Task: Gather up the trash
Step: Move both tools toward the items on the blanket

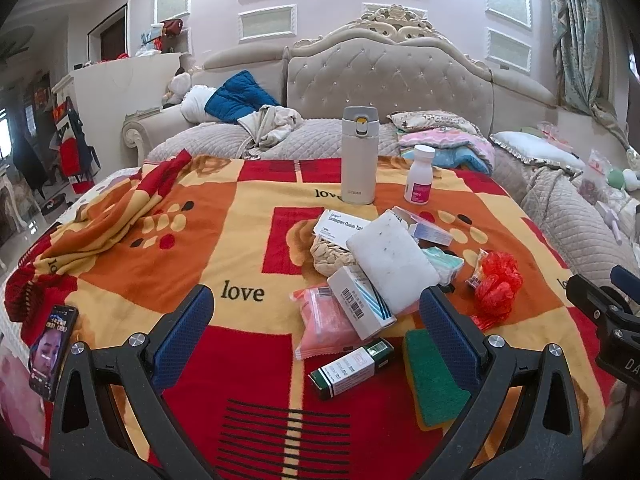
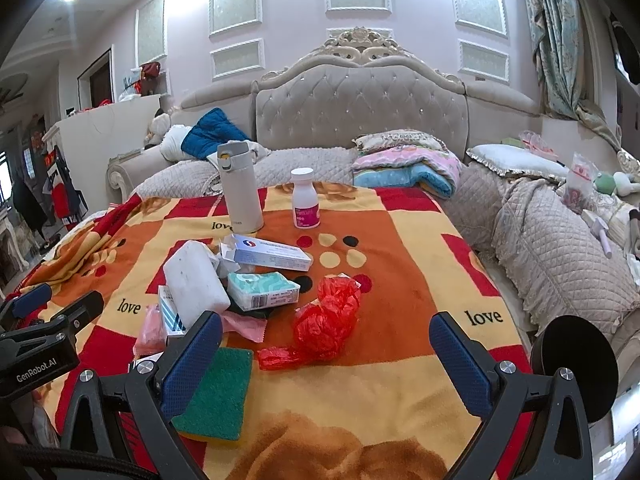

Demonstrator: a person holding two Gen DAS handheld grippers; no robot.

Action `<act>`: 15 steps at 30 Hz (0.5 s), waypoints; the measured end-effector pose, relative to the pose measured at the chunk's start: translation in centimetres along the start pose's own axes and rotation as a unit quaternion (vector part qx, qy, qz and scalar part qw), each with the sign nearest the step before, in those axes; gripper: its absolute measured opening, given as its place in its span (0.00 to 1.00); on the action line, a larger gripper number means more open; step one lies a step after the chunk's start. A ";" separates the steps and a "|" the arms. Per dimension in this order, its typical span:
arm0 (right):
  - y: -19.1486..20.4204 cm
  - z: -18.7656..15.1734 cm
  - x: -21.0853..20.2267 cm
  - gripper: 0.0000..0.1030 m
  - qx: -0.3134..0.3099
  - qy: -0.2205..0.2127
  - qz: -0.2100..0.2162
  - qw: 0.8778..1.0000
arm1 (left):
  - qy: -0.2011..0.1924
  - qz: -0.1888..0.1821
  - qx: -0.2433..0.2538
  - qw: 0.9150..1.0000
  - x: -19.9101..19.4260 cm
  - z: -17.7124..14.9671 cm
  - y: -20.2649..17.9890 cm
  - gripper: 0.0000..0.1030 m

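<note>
- Left claw [image 1: 316, 320]: spread wide, holding nothing, hovering over the blanket [image 1: 200, 240] on the bed.
- Right claw [image 2: 326, 344]: spread wide, holding nothing, over the same blanket.
- Red plastic bag [image 2: 328, 320]: crumpled, lying on the blanket between the right claw's two fingers and just ahead of them; not touched.
- Green sponge [image 2: 218, 392]: flat on the blanket, partly hidden behind the right claw's left finger; in the left view it lies beside the left claw's right finger.
- Green and white box [image 1: 352, 368]: on its side, between the left claw's fingers, near their tips.
- Pink packet [image 1: 324, 324]: flat, just beyond the green and white box, partly under a white barcoded box [image 1: 360, 300].
- White foam block [image 1: 392, 260]: tilted atop the heap of boxes ahead of the left claw.
- Teal tissue pack [image 2: 264, 288]: beside the foam block, left of the red bag.
- Long blue and white box [image 2: 272, 254]: open at one end, behind the tissue pack.
- White flask [image 2: 240, 188]: upright, far side of the heap.
- Pill bottle [image 2: 305, 198]: upright, right of the flask.
- Phone [image 1: 52, 352]: lit, at the blanket's left edge.
</note>
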State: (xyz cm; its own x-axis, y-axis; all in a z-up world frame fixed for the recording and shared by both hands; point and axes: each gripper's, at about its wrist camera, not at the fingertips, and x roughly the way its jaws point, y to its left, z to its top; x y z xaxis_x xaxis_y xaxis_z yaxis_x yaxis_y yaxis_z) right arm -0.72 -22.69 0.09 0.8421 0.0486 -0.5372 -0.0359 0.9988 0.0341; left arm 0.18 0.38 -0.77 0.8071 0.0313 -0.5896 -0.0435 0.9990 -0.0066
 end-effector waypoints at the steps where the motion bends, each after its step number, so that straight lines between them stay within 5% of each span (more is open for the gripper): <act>1: 0.0 0.0 0.0 1.00 0.001 0.001 0.000 1.000 | -0.002 -0.006 -0.009 1.000 0.1 0.0 0.1 0.99; 15: -0.4 -0.4 0.3 1.00 0.013 0.007 0.008 1.000 | 0.024 -0.028 -0.034 0.999 0.4 -0.2 0.0 0.99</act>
State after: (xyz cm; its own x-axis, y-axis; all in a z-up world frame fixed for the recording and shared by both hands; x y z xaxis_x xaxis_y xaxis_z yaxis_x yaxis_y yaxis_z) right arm -0.64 -23.02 -0.40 0.8342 0.0641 -0.5477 -0.0348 0.9974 0.0636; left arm 0.33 0.37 -1.16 0.7801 -0.0273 -0.6251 -0.0407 0.9947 -0.0942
